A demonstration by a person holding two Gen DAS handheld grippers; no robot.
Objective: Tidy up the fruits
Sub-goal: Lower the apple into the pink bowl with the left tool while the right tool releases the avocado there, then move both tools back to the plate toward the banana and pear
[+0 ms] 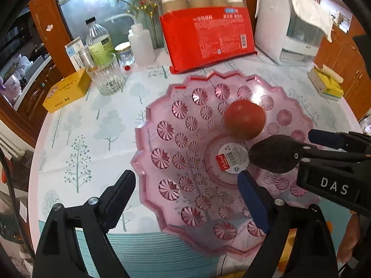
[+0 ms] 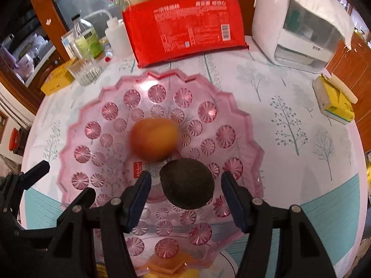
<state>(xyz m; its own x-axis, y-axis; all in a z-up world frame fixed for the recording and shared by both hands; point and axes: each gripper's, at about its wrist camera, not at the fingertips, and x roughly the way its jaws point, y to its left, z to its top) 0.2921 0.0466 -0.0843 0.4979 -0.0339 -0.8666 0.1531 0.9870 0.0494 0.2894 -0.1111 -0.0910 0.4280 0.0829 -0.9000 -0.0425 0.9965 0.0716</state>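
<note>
A pink see-through plate [image 1: 162, 157] [image 2: 92, 127] with a scalloped rim lies on the round table. A red-orange round fruit [image 1: 244, 119] [image 2: 154, 139] sits in it towards the far side and looks blurred in the right wrist view. Near the plate's centre sticker lies a dark avocado [image 1: 273, 155] [image 2: 186, 185]. My right gripper [image 2: 186, 183] [image 1: 303, 146] straddles the avocado, with a gap showing at each pad, so it is open. My left gripper [image 1: 185, 180] [image 2: 67, 178] hangs wide open over the plate's near left part, nothing between its fingers.
At the back stand a red pack of paper cups [image 1: 204, 37] and a white appliance [image 1: 292, 30] under a cloth. A ribbed glass [image 1: 106, 76], bottles and a yellow box [image 1: 67, 90] crowd the left; a yellow tissue pack [image 1: 327, 83] lies right. A hand [image 1: 347, 243] shows bottom right.
</note>
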